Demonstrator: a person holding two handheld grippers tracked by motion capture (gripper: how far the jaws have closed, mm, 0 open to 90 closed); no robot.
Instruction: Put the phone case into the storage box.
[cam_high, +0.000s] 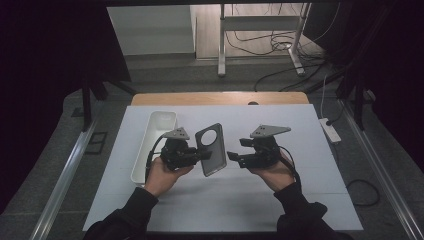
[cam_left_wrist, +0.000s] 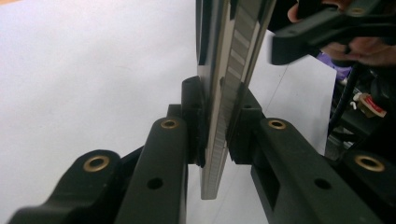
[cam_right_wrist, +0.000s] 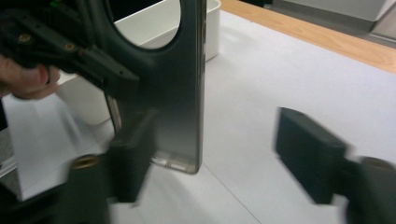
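A grey phone case (cam_high: 212, 150) with a round camera hole stands on edge above the white table mat. My left gripper (cam_high: 200, 156) is shut on its long side; in the left gripper view the two pads (cam_left_wrist: 198, 135) press the case's rim (cam_left_wrist: 229, 93) from both sides. My right gripper (cam_high: 235, 157) sits just to the right of the case, open. In the right gripper view its jaws stand wide apart around (cam_right_wrist: 215, 158), the case (cam_right_wrist: 180, 93) hangs close to the left one, and no pad presses on it.
A long white tray (cam_high: 150, 145) lies on the mat left of my left hand, its far end near the case (cam_right_wrist: 212, 28). The wooden table edge (cam_high: 220, 98) runs along the back. A power strip (cam_high: 330, 129) lies on the floor at right.
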